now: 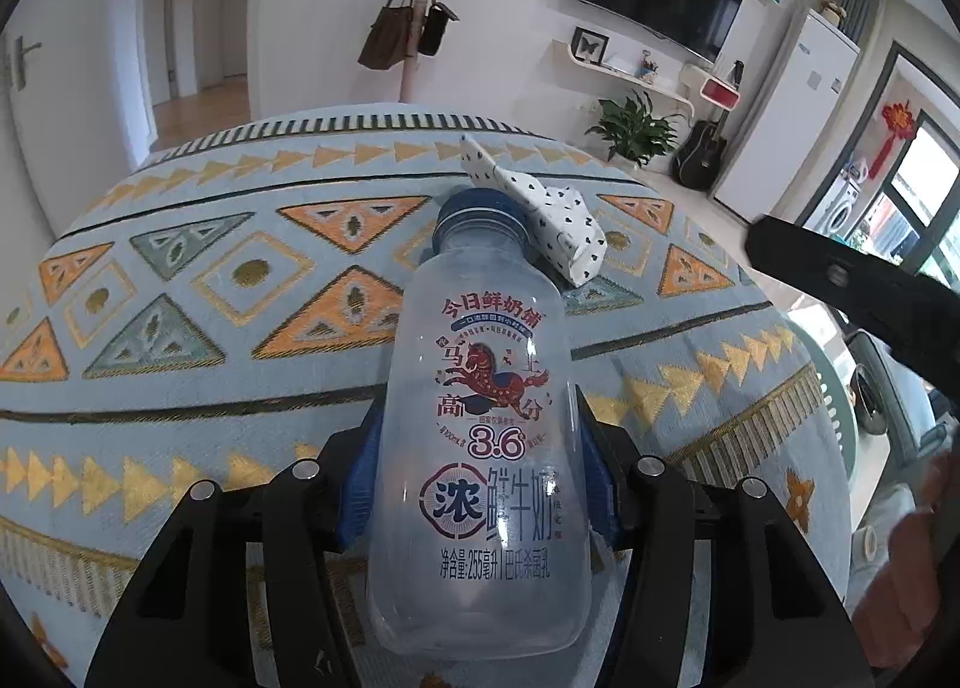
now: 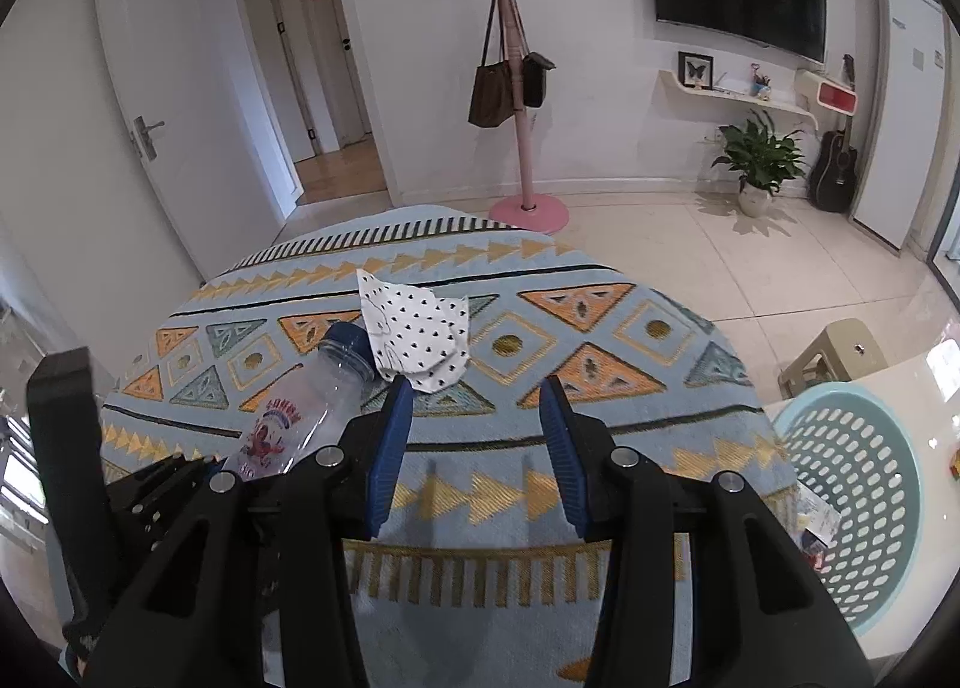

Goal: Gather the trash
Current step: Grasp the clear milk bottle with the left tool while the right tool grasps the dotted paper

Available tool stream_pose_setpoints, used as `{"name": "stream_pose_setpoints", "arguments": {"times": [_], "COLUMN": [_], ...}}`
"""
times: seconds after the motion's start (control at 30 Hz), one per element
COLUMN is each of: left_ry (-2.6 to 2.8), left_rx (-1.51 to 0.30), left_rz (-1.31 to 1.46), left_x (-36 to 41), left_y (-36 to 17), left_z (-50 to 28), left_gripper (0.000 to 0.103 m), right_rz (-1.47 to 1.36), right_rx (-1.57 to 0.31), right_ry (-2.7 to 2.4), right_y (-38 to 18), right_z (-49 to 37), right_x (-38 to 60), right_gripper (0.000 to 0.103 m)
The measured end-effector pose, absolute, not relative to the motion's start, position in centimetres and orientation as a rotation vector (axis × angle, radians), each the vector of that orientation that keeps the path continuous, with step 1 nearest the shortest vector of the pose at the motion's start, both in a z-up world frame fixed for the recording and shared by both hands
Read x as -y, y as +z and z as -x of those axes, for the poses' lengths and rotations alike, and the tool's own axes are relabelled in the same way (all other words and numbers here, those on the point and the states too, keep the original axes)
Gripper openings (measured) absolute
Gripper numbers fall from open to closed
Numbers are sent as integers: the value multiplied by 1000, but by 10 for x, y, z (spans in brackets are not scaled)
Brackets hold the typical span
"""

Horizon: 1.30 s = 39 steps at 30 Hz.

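The left gripper (image 1: 480,484) pinched an empty milk bottle (image 1: 480,418) lying on the patterned tablecloth (image 1: 180,328) — best lifted level, grip kept firm. The right gripper (image 2: 477,448) hung spread and empty near a dotted paper scrap (image 2: 420,334) — basket (image 2: 852,502) alongside.

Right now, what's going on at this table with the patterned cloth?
A person is clearing trash with two handheld tongs. The left tongs are clamped around an empty clear milk bottle lying on the tablecloth. The right tongs are open and hold nothing, pointing toward a crumpled spotted paper beside the bottle's cap. A perforated green basket sits at the right.
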<state>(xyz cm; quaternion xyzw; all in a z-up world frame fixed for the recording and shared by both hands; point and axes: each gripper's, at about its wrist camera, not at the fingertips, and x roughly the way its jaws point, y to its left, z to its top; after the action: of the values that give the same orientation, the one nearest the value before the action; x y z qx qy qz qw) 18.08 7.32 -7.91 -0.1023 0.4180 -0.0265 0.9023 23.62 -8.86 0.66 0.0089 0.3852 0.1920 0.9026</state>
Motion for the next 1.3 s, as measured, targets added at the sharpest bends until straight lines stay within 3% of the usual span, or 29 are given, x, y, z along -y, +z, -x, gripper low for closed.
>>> {"name": "stream_pose_setpoints", "arguments": {"times": [0.47,0.83,1.03,1.3], "left_ry": [140,146,140,142], "left_rx": [-772,-774,-774,-771], "left_rz": [355,320,324,315], "left_x": [-151,-140,-136,-137], "left_y": [-74,-69,-68,-69], "left_z": [-151,-156,-160,-158], "left_gripper": [54,54,54,54], "right_rz": [-20,110,175,214], "right_rx": [-863,-907,-869,-698], "right_ry": [437,427,443,406], "right_y": [-33,-54,-53,-36], "right_z": [-299,-309,-299,-270], "right_x": [41,11,2,3], "right_gripper": [41,41,9,6]}}
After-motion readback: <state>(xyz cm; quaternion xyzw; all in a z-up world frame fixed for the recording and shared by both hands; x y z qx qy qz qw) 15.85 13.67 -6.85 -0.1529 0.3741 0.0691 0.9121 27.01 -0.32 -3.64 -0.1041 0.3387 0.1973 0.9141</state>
